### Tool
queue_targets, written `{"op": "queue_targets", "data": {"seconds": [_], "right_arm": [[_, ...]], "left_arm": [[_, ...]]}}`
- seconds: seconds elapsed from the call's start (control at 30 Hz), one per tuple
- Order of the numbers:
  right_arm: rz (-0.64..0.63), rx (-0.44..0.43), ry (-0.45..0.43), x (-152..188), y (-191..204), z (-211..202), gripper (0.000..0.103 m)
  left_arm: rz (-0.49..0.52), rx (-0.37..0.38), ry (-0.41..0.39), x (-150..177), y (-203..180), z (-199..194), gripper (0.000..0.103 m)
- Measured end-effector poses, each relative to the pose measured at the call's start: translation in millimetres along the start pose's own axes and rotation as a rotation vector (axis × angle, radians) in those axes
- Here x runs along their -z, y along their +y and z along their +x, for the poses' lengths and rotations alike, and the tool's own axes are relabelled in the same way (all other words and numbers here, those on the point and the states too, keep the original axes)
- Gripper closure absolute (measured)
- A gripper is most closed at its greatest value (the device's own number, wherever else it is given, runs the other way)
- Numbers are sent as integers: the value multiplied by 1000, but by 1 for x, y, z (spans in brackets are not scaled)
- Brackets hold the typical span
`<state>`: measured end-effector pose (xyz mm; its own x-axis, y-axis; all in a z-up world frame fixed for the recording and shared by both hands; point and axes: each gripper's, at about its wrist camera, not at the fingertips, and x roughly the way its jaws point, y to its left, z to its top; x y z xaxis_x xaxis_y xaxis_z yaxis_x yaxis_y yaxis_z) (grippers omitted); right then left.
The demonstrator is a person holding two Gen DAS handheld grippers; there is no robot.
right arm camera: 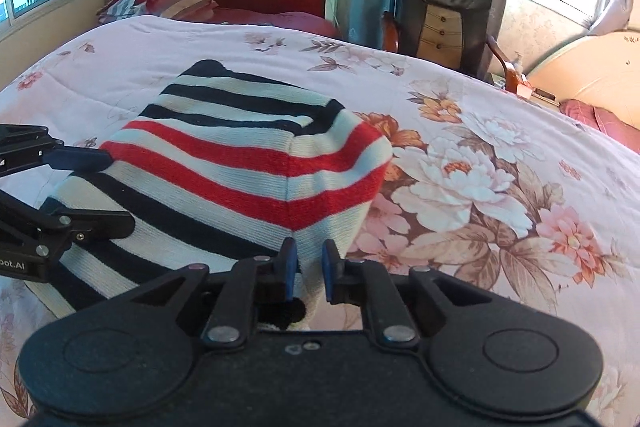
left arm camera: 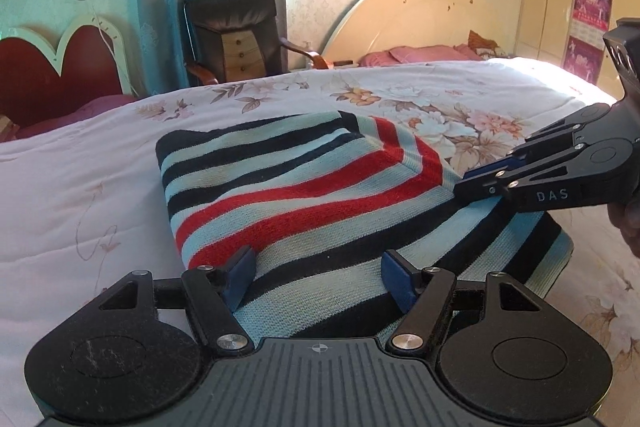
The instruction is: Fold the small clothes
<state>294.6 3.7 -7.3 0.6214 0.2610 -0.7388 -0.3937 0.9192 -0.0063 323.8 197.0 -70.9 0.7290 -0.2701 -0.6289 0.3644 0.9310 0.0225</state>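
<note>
A folded knit sweater [left arm camera: 300,195] with black, pale blue and red stripes lies on the floral quilt [left arm camera: 80,187]. My left gripper [left arm camera: 320,267] stands open over its near edge, the blue pads wide apart with the cloth below them. From the right my right gripper [left arm camera: 472,183] reaches the sweater's right corner. In the right wrist view the sweater [right arm camera: 240,163] fills the middle. There my right gripper [right arm camera: 310,263] shows a narrow gap between its pads, with the cloth's edge in the gap and not pinched. My left gripper [right arm camera: 112,191] enters from the left, open over the sweater.
The quilt [right arm camera: 480,147] spreads out on all sides of the sweater. A black armchair [left arm camera: 236,35] stands behind the bed, with a red scalloped headboard [left arm camera: 60,67] to its left and a cream headboard [left arm camera: 420,15] with pink pillows [left arm camera: 412,53] to its right. A person's hand [left arm camera: 628,223] shows at the right edge.
</note>
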Motion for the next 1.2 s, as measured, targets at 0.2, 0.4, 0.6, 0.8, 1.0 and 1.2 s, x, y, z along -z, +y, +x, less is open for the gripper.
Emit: {"op": "queue_targets", "data": {"seconds": [0.2, 0.4, 0.6, 0.8, 1.0, 1.2], "right_arm": [[-13, -26, -99, 9, 5, -57, 89], [-151, 16, 62, 44, 29, -38, 79], [-11, 10, 19, 42, 19, -72, 76], [82, 7, -81, 63, 16, -157, 31], [140, 81, -110, 87, 29, -224, 1], [106, 199, -174, 102, 52, -283, 1]], "left_arm": [[-2, 11, -36, 16, -21, -46, 35], [86, -82, 25, 38, -55, -38, 35], [17, -159, 7, 48, -58, -84, 35], [-94, -228, -115, 60, -78, -166, 8], [-174, -249, -249, 55, -118, -246, 0], [-207, -299, -309, 59, -146, -302, 0]]}}
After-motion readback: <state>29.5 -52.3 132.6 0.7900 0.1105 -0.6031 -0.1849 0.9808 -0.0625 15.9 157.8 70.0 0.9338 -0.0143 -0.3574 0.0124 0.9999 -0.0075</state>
